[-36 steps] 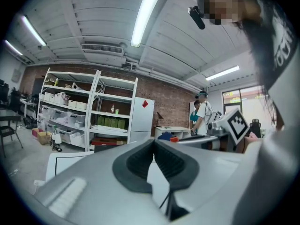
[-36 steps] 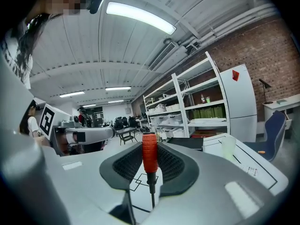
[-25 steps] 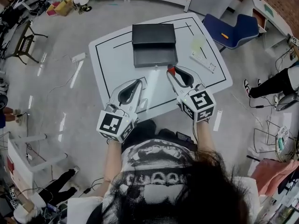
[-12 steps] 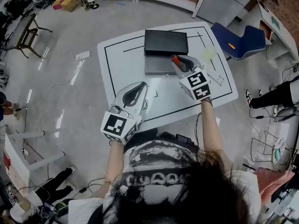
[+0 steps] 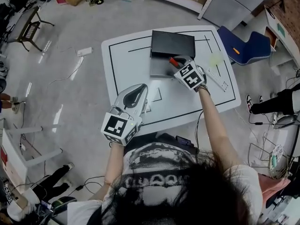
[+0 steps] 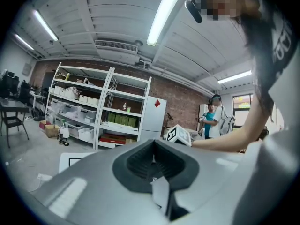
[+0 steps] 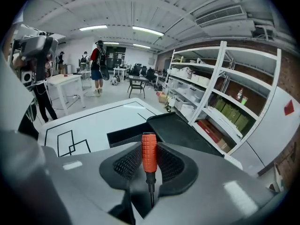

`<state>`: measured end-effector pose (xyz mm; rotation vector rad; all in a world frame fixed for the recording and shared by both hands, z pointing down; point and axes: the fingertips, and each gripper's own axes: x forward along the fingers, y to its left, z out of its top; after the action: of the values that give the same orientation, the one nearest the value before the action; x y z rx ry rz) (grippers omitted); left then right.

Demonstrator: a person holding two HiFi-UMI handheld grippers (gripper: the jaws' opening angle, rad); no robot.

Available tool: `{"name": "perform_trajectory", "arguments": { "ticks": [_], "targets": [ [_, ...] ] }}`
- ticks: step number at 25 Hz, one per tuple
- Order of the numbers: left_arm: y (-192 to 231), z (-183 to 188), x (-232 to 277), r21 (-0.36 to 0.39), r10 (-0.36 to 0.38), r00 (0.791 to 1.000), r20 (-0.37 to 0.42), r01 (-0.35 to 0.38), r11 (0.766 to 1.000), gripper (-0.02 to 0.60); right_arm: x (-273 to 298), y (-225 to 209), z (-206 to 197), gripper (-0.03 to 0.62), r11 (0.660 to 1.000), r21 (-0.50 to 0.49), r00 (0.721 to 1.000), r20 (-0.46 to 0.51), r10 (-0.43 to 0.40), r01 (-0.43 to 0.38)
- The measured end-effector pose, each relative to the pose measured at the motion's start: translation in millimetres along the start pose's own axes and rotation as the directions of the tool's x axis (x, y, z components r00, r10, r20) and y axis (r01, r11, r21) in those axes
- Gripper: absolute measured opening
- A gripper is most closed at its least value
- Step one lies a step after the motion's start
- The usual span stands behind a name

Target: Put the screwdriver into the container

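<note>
The screwdriver (image 7: 149, 154) has an orange ribbed handle and a thin dark shaft; it stands between the pads of my right gripper (image 7: 149, 145), which is shut on it. In the head view the right gripper (image 5: 175, 63) reaches over the front edge of the black container (image 5: 161, 68), and the screwdriver's orange handle (image 5: 173, 61) shows at its tip. The container's lid (image 5: 172, 43) lies open behind the tray. In the right gripper view the container (image 7: 123, 136) lies just beyond the jaws. My left gripper (image 5: 138, 89) hovers over the near left of the table, shut and empty (image 6: 154, 146).
The white table (image 5: 129, 64) carries black outline tape and small squares (image 5: 154, 95). A white strip-like item (image 5: 217, 79) lies at the right. A blue chair (image 5: 243, 43) stands beyond the table's right corner. Shelves and people (image 6: 216, 118) stand in the room.
My right gripper has moved forward and down over the table with the screwdriver, from the near edge to the container's front. The left gripper has drifted slightly forward.
</note>
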<state>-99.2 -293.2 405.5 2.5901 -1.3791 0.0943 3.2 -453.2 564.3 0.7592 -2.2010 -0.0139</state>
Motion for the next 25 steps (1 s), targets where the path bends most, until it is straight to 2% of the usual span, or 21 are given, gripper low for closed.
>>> {"name": "perform_trajectory", "arguments": {
  "ticks": [6,11,19,25],
  "targets": [
    [8.3,-8.6,3.0,-0.021,0.003,1.0,-0.016,-0.003,1.0,0.0,43.4,3.5,-12.9,0.103,0.997,-0.016,0.993,-0.095,0.071,-0.073],
    [13.2,-13.9,1.7,-0.034,0.014,1.0,-0.025,-0.014,0.999,0.0,73.1,13.0,-26.8,0.103,0.992,-0.003,0.976,-0.174,0.127,-0.129],
    [29.5,-16.4,-6.3,-0.034,0.049,0.998,-0.034,-0.05,0.998,0.0,100.6,14.1,-46.9,0.103,0.99,0.044,0.956,-0.26,0.138,-0.13],
    [37.5,-19.6,-7.7,-0.043,0.062,0.997,-0.044,-0.064,0.997,0.0,105.2,14.6,-43.5,0.1,0.987,0.085,0.957,-0.244,0.156,-0.139]
  ]
}}
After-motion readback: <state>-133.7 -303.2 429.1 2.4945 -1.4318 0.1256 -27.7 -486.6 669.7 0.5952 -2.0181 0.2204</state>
